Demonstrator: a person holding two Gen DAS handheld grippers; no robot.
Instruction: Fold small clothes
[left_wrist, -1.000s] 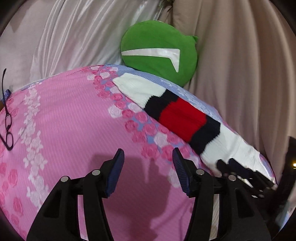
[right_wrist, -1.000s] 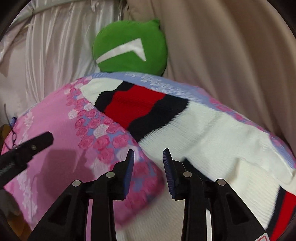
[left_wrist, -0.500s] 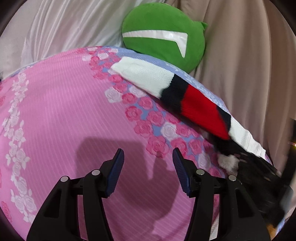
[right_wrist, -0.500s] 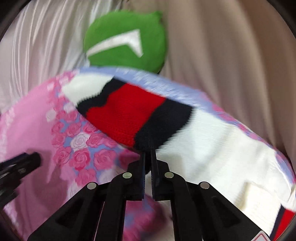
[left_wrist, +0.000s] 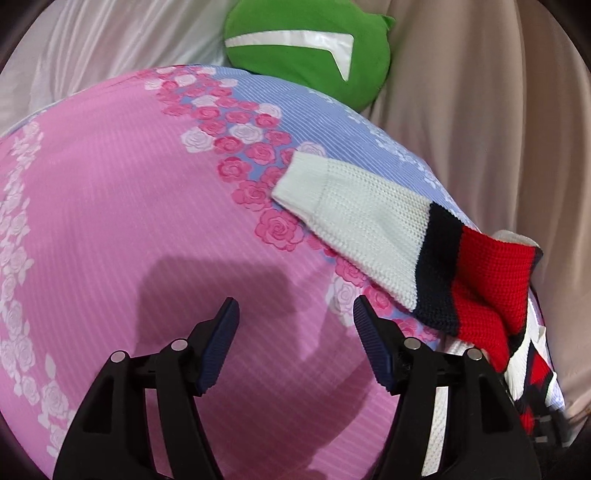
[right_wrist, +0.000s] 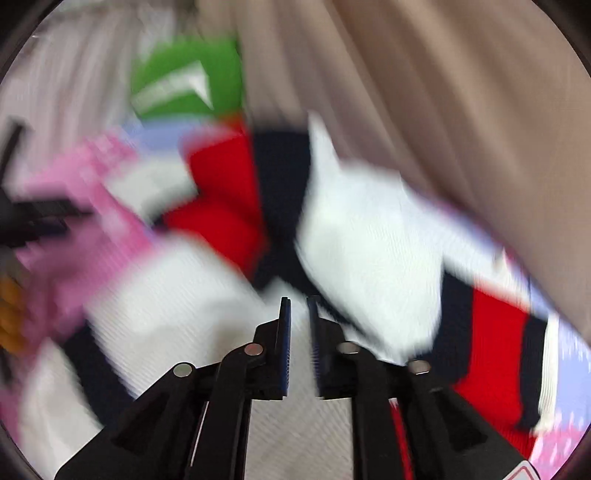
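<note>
- Left gripper (left_wrist: 295, 345): fingers spread wide, nothing between the blue ribbed pads (left_wrist: 218, 349), poised over the pink part of the bedsheet (left_wrist: 110, 221) with a shadow beneath.
- Knit sweater (left_wrist: 373, 225): white with navy and red bands, sleeve stretched across the right-hand side of the bedsheet, cuff end pointing toward the middle, over the band of printed roses where pink meets blue.
- Striped part of the sleeve bunched and folded near the right edge, raised above the rest of the garment heaped there.
- Right gripper (right_wrist: 299, 325): fingers drawn close, only a thin slit between them; too blurred to tell whether any knit is pinched there.
- Sweater (right_wrist: 369, 236) fills most of the right wrist view, white body just past the fingertips, red and navy stripes beyond and to the right, all smeared.
- Green cushion (left_wrist: 310, 48) with a white stripe, at the far edge of the bedsheet, against pale draped curtains (left_wrist: 480, 110).
</note>
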